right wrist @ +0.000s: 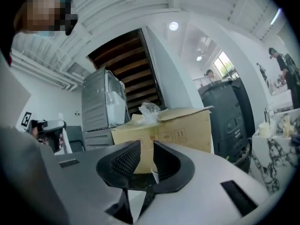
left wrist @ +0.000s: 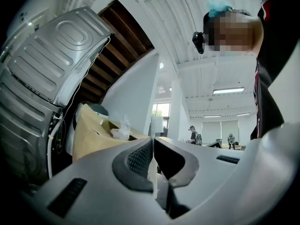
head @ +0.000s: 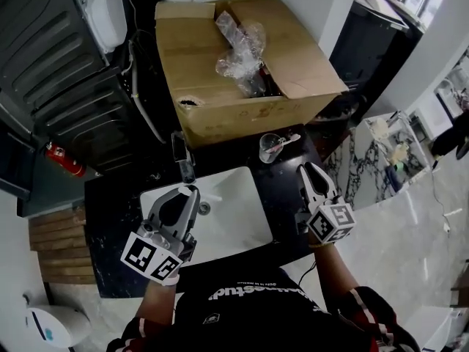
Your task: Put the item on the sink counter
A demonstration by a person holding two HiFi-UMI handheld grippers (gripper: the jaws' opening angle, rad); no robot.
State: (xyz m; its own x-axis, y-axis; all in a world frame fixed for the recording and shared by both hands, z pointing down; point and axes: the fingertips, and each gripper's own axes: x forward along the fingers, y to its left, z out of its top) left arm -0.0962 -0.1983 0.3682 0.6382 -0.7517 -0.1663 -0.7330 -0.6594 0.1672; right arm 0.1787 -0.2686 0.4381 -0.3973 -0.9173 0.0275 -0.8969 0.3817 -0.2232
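Note:
A clear cup with a toothbrush in it stands on the black sink counter, just in front of the cardboard box. My right gripper hovers over the counter's right end, a little to the right of and nearer than the cup, its jaws open with nothing between them. My left gripper is over the white basin, jaws shut and empty.
The open box holds crumpled clear plastic wrap and fills the back of the counter. A faucet stands behind the basin. A dark appliance and a red extinguisher are at the left, a marble top at the right.

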